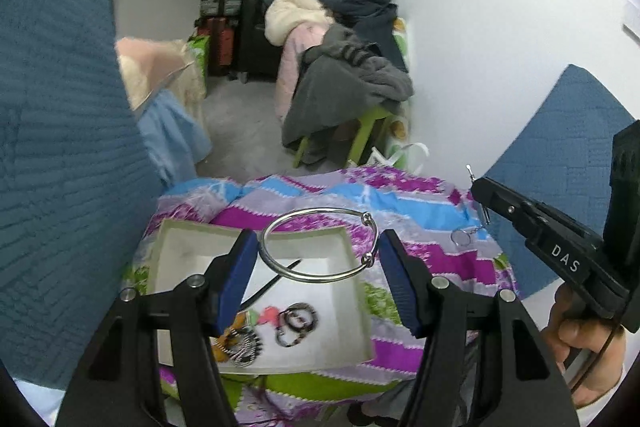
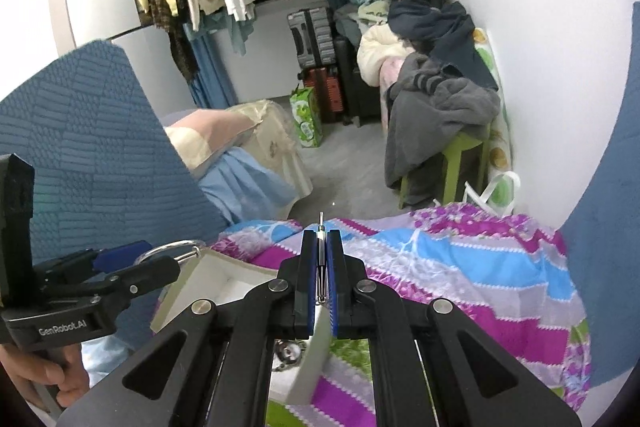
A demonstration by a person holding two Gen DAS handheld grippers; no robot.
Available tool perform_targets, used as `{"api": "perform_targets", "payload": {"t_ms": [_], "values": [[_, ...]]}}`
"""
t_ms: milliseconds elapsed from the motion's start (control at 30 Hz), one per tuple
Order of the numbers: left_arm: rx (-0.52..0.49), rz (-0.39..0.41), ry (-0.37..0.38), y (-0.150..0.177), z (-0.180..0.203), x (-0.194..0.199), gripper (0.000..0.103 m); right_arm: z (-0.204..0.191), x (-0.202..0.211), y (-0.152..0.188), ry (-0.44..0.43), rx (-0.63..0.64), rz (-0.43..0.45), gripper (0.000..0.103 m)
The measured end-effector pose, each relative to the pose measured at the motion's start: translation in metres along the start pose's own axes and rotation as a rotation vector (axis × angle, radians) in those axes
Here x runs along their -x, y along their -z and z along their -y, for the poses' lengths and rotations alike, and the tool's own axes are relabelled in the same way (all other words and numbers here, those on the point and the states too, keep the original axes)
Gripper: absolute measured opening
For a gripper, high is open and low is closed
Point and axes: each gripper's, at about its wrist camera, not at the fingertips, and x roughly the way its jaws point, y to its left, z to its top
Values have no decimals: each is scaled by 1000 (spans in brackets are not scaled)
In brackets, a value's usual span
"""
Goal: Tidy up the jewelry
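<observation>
Two grippers are in view above a bed covered by a purple, blue and lilac patterned quilt (image 1: 420, 227). The main item is a thin silver metal bangle (image 1: 318, 245), an open hoop with a small ball at each end, the two balls facing each other across a gap on its right side. It sits between the blue-padded fingers of the left gripper (image 1: 318, 275), over the far half of a shallow white square box (image 1: 168, 247). Its left edge touches the left pad; the right pad stands just clear of the ball ends, so the jaws are wide and whether the hoop is actually gripped cannot be told. The box rests on the quilt and contains dark mottled rings (image 1: 298, 323) and a black-and-white striped piece (image 1: 244, 347) near its front, with a thin dark cord (image 1: 272, 281) crossing the floor.

The right gripper (image 2: 321, 267) is to the right of the box, its jaws closed narrowly on a slim silver metal pin (image 2: 321, 251) that protrudes beyond the fingertips. In the left wrist view a small silver ring pendant (image 1: 460, 238) hangs below that gripper on a fine wire.
</observation>
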Motion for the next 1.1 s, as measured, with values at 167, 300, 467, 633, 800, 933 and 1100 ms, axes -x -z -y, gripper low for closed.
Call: {"api": "perform_targets", "payload": {"t_ms": [167, 300, 467, 633, 800, 933, 1100], "values": [[33, -32, -19, 17, -28, -13, 63, -20, -30, 22, -13, 22, -70, 3], [52, -77, -40, 36, -48, -30, 63, -35, -58, 48, -32, 37, -148, 3], [92, -137, -49, 58, -67, -50, 63, -44, -89, 77, -48, 40, -238, 3], [124, -167, -47, 69, -76, -59, 64, -45, -106, 92, -64, 32, -300, 7], [145, -173, -71, 65, -77, -55, 74, -42, -101, 88, -53, 30, -292, 42], [136, -115, -87, 55, -72, -36, 81, -39, -77, 69, -45, 37, -222, 61], [99, -27, -93, 34, -51, 7, 81, -38, -25, 32, -44, 37, -87, 75]]}}
